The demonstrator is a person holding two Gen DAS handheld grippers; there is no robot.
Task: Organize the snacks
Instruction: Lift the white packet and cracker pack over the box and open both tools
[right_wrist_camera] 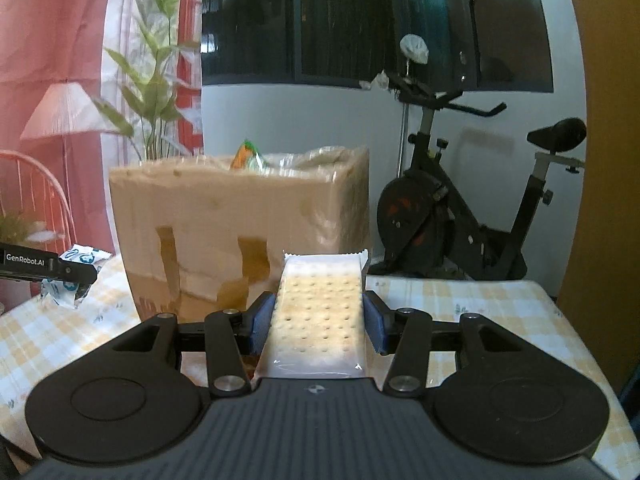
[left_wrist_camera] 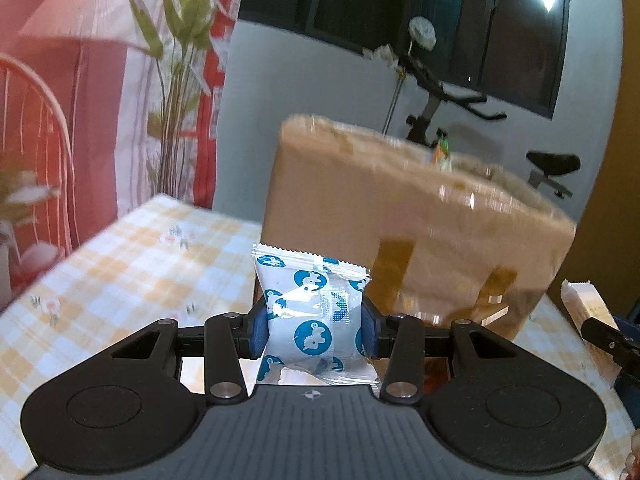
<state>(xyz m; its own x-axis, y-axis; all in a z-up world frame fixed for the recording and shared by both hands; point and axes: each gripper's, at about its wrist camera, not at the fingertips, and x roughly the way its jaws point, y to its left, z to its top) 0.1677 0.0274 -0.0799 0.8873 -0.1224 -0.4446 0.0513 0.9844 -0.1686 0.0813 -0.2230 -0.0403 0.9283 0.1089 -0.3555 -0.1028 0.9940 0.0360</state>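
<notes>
Left gripper point(left_wrist_camera: 314, 322) is clamped on one blue-dotted pouch point(left_wrist_camera: 312, 312), pinched across its middle between the blue pads so the pouch stands upright and clear of the desk point(left_wrist_camera: 120, 264). Right gripper point(right_wrist_camera: 320, 320) is clamped on one cracker pack point(right_wrist_camera: 318, 312), held by its long edges, sealed end pointing forward. Both snacks are held aloft, just in front of the one cardboard box point(right_wrist_camera: 240, 224); likely carried there to be dropped in. The box is open-topped, taped, and standing on the checked desk. One orange-green packet point(right_wrist_camera: 246, 156) is seen sticking up inside the box. Counted: two grippers, two held snacks, one box, one packet inside; further contents cannot be told.
</notes>
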